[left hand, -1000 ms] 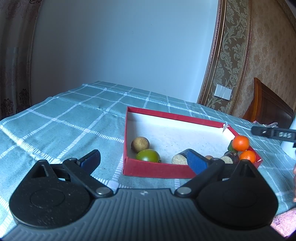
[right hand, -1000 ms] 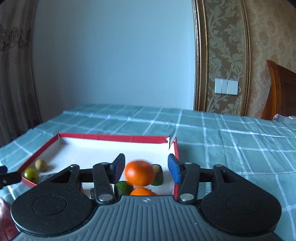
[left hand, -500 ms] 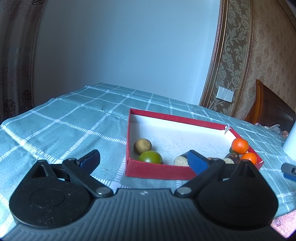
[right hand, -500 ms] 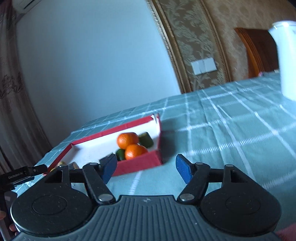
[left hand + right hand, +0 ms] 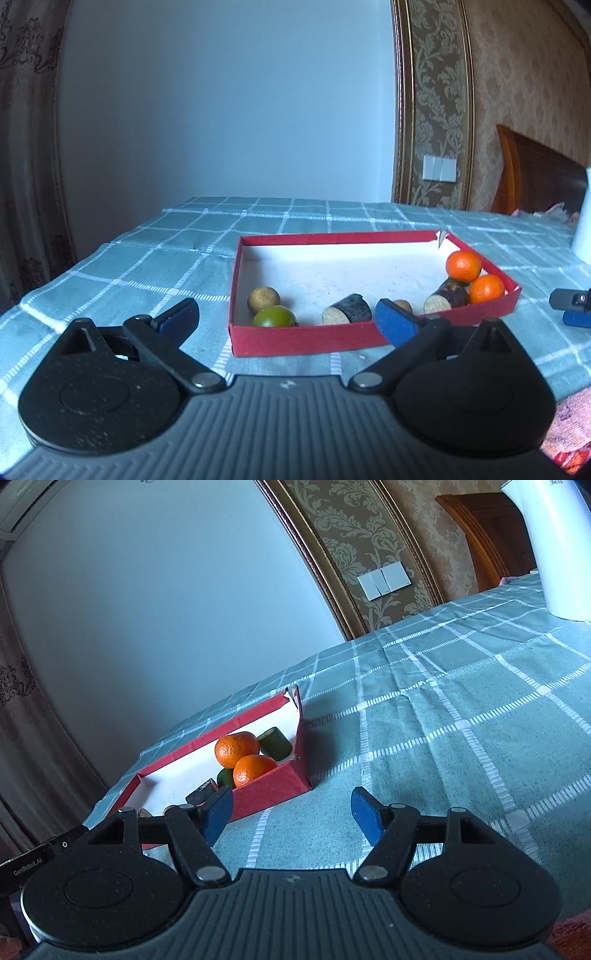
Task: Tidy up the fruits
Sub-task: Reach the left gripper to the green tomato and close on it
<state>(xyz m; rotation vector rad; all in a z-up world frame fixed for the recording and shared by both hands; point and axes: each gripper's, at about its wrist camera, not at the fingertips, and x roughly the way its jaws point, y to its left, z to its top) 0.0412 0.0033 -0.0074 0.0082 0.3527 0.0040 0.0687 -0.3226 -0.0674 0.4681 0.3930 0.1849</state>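
A red box (image 5: 295, 338) with a white floor sits on the checked cloth. It holds two oranges (image 5: 463, 266) at its right end, a green fruit (image 5: 274, 316), a brown round fruit (image 5: 263, 299) and dark cut cane pieces (image 5: 347, 314). My left gripper (image 5: 286, 319) is open and empty, just in front of the box's near wall. My right gripper (image 5: 291, 814) is open and empty over the cloth, right of the box (image 5: 273, 794); the oranges (image 5: 236, 749) lie to its left. Its tip shows in the left wrist view (image 5: 570, 306).
A white kettle (image 5: 554, 546) stands on the table at the far right. A wooden chair back (image 5: 535, 173) is behind the table. The teal checked tablecloth (image 5: 443, 720) stretches wide to the right of the box.
My right gripper let an orange go into the box, drew back and swung right, tilting. My left gripper shifted slightly; the box now sits more squarely ahead.
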